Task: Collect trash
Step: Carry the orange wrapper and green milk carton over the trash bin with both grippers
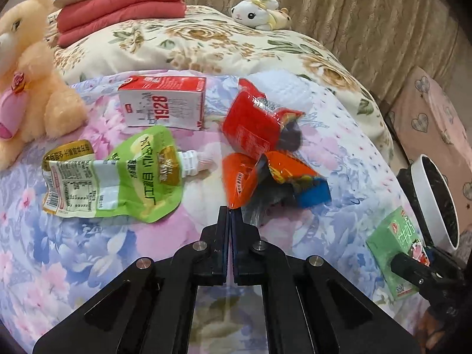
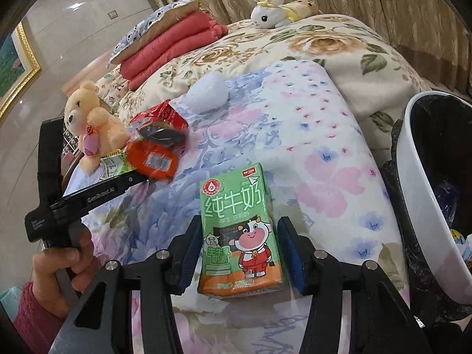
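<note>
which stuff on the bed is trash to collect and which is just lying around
Trash job:
- green milk carton, between the right claw's pads
- red and white carton
- green spout pouch
- red wrapper
- orange wrapper, at the shut left claw
- white bin

Lying about:
- teddy bear
- bunny toy
- folded red blanket

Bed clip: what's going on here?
A person is clearing trash off the bed. The right hand-held gripper straddles the green milk carton, pads not clearly pressing it yet, next to the white bin. The left hand-held gripper is shut at the edge of an orange snack wrapper.
</note>
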A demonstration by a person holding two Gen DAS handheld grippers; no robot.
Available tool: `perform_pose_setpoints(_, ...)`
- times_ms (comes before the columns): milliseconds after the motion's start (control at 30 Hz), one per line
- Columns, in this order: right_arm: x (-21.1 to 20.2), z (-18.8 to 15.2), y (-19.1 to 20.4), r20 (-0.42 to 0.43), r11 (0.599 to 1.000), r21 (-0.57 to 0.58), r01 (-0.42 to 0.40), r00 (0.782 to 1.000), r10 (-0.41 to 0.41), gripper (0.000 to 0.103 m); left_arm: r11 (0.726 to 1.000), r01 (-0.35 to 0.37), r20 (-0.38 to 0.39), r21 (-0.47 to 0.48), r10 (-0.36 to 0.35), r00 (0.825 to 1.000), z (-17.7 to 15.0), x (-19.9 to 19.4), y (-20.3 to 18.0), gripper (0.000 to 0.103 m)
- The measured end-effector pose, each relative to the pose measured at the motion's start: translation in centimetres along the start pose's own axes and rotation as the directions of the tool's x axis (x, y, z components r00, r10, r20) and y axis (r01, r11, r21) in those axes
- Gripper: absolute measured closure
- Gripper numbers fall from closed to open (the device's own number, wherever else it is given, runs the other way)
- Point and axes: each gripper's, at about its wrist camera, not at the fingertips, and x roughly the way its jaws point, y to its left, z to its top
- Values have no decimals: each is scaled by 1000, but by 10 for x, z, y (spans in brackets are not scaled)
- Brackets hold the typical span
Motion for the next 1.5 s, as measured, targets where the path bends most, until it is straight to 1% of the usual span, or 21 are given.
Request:
perform_pose_setpoints(67, -2, -1, -1, 8, 1000, 6, 2, 1000, -2, 52, 1000, -4, 15, 13, 4, 1000, -2, -5, -3, 102)
perform_pose_setpoints(267, -13, -3, -4, 27, 1000, 23, -15, 1000, 15, 53, 1000, 27, 26, 11, -28, 999, -12, -20, -8, 102)
perform_pose_setpoints(433, -29, -1, -8, 56, 999, 34, -31, 998, 29, 53, 998, 61, 47, 7, -61, 997, -19, -37, -16, 102)
perform_pose_setpoints(600, -46, 0, -17, 84, 999, 46, -26, 996, 22, 53, 994, 110, 66, 29, -111, 992, -25, -55, -40, 103)
perform_pose_setpoints(900, -78, 1, -42, 133, 997, 74, 7, 991, -16, 53, 977, 187, 49, 101, -193, 980, -30, -63, -91, 102)
perform_pose_setpoints(1267, -109, -1, -85, 175, 988, 145, 54, 981, -80, 53, 949, 253, 27, 186, -262, 965, -30, -68, -147, 102)
perform_pose_setpoints(1500, -123, -4, -111, 192, 978, 190, 80, 974, -117, 53, 930, 282, 11, 236, -292, 956, -30, -68, -179, 103)
